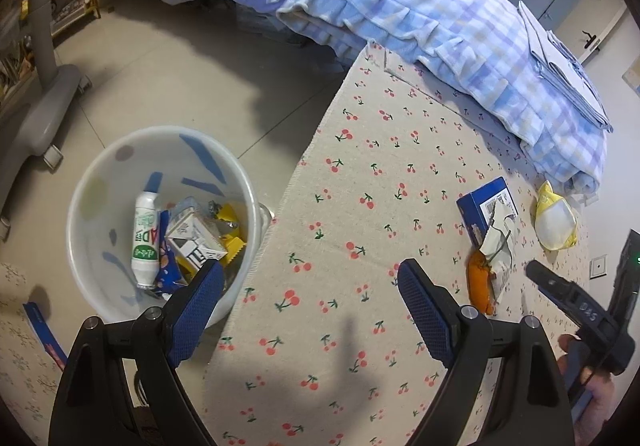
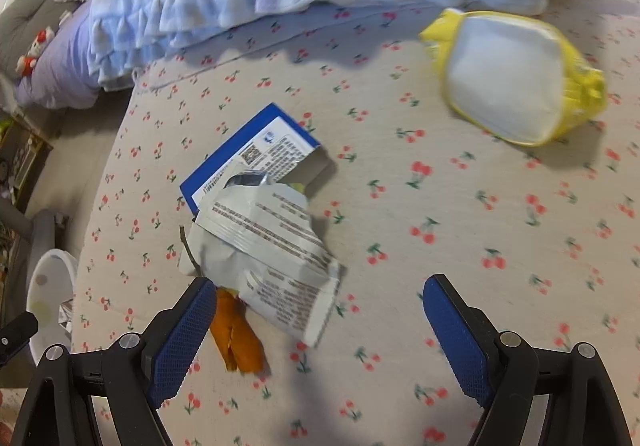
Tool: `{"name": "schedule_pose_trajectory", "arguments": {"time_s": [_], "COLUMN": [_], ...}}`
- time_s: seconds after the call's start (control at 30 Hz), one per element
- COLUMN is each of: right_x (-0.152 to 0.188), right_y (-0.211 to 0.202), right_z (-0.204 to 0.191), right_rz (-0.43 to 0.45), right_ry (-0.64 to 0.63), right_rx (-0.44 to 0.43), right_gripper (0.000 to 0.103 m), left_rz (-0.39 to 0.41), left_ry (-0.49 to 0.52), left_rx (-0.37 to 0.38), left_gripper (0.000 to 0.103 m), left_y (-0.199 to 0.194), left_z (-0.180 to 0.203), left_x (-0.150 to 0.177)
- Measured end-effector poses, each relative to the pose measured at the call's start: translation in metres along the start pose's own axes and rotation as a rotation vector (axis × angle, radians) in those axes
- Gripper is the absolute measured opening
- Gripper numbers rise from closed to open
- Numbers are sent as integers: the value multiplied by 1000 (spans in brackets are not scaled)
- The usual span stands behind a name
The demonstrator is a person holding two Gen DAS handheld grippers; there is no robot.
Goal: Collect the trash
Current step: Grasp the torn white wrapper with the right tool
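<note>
Both grippers are seen spread wide, nothing held — the left gripper (image 1: 308,286) at lower centre, the right gripper (image 2: 320,302) likewise. Just above it a torn white wrapper (image 2: 272,242) lies over a blue box (image 2: 256,149) and an orange peel (image 2: 240,342); a white bin (image 1: 100,185) sits at left.

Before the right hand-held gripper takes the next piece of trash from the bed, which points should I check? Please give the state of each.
1. Right hand-held gripper open and empty: ok.
2. Left hand-held gripper open and empty: ok.
3. Silver wrapper between the right fingers: not ok, it lies toward the left finger.
4. Wrapper free to lift: cannot tell; it overlaps the blue box and orange peel.
5. White bin has room: ok.
</note>
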State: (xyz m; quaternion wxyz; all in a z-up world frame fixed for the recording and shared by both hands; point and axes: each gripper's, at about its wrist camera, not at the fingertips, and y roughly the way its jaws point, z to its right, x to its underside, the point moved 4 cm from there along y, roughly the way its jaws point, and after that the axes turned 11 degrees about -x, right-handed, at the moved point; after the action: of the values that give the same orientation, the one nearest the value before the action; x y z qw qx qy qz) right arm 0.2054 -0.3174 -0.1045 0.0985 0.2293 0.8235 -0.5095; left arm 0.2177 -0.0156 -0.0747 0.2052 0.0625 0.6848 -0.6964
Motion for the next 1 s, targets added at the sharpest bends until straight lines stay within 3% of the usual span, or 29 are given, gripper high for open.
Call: {"name": "schedule_pose_trajectory", "arguments": {"time_s": [0.17, 0.27, 0.3, 0.43, 0.53, 1.0], "right_x": [-3, -4, -5, -2, 0, 18], "right_y": [30, 39, 40, 37, 26, -53], "right_z": [-6, -10, -11, -12, -10, 15], "right_rz": [-38, -34, -39, -42, -31, 18], "right_ry": [-22, -46, -57, -57, -46, -32], "right_rx": [-1, 17, 19, -8, -10, 16], "right_gripper": [83, 62, 50, 34, 27, 24], "left_rz": [-10, -11, -11, -13, -12, -24], "left_ry": [5, 15, 17, 36, 57, 200], "left_rx": [-4, -11, -12, -18, -13, 77], "left_gripper": [90, 90, 90, 90, 90, 90], "left_y": [4, 4, 5, 4, 3, 4], "left_z": [4, 4, 4, 6, 13, 109], "left_x": [1, 2, 2, 6, 9, 43]}}
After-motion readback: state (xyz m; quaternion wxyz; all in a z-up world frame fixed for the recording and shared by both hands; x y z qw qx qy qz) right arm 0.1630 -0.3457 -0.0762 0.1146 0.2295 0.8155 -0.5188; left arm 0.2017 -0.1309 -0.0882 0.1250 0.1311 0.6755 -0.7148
